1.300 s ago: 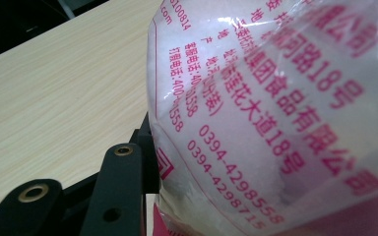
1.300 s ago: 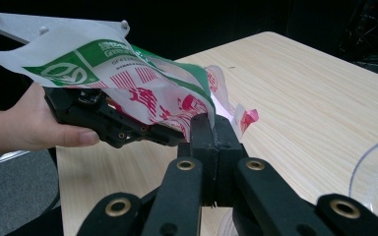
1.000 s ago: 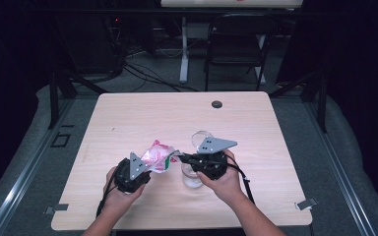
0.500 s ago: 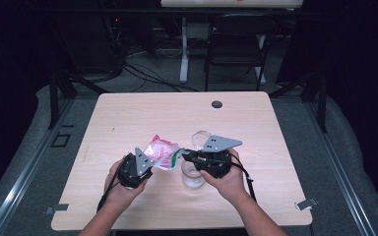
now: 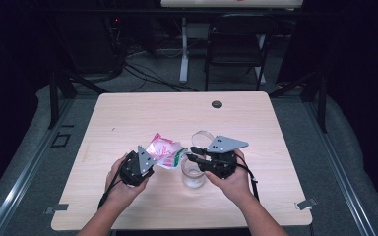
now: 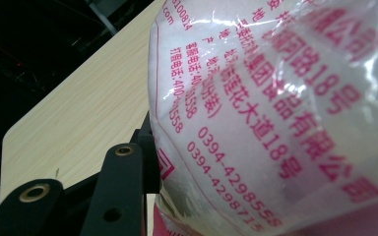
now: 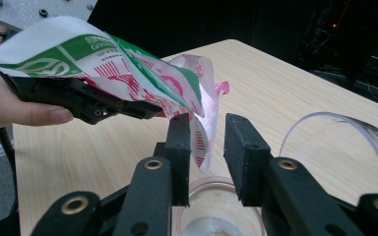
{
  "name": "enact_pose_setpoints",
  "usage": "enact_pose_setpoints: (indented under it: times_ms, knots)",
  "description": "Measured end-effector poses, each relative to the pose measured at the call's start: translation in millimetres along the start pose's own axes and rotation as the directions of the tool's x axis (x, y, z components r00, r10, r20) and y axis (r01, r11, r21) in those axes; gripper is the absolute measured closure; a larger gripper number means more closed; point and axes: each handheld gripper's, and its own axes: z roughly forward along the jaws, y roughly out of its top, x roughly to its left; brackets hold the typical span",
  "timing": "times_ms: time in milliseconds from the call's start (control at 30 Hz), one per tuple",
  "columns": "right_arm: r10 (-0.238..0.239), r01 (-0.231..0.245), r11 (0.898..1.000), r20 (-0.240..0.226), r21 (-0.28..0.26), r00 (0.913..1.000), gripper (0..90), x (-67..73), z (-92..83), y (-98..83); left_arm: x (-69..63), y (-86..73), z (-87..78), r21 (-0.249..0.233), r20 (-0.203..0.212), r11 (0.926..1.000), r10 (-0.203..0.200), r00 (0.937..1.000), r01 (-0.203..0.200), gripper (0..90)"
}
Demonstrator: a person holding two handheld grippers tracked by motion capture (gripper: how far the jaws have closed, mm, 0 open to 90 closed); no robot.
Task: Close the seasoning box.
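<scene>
A pink, white and green plastic bag point(image 5: 163, 149) of white powder is tipped up over the table, and my left gripper point(image 5: 152, 160) is shut on it. In the left gripper view the bag point(image 6: 275, 123) presses against one black finger point(image 6: 123, 182). My right gripper point(image 7: 206, 147) hovers over a clear glass cup point(image 7: 216, 216). Its jaws have just been opening, and the bag's torn edge point(image 7: 202, 132) hangs loose between the pads. From above, the right gripper point(image 5: 193, 153) sits just over the cup point(image 5: 193, 176).
A second clear glass piece point(image 5: 203, 137) lies beside the cup, its rim point(image 7: 334, 142) close to my right jaw. The wooden table point(image 5: 152, 113) has a black round plug point(image 5: 217, 104) near its far edge. A folding chair point(image 5: 236, 44) stands behind.
The right gripper's jaws have come apart and let go of the bag's edge. The bag has lifted slightly toward the cup. Both hands stayed in place.
</scene>
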Motion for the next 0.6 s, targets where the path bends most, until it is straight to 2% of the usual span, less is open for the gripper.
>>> enact_pose_setpoints:
  times_ms: [167,267,367,600]
  knots:
    - [-0.033,0.032,0.999,0.017,0.013,0.9993,68.0,0.4,-2.1,-0.5,1.3,-0.1,1.0,0.011,-0.003,0.9999,0.004,1.0000,-0.004,59.0]
    - [-0.078,0.077,0.997,0.032,0.020,0.9964,66.9,0.8,-3.3,-0.6,2.3,-0.1,1.3,0.016,-0.008,0.9998,0.009,0.9999,-0.009,59.0]
    - [-0.104,0.103,0.994,0.043,0.022,0.9936,66.3,1.9,-4.4,-0.7,3.3,0.1,1.2,0.023,-0.013,0.9996,0.014,0.9998,-0.014,59.0]
    - [-0.145,0.144,0.989,0.040,0.016,0.9886,65.0,4.1,-6.5,0.7,3.0,1.7,2.2,0.042,-0.026,0.9986,0.032,0.9992,-0.030,59.1]
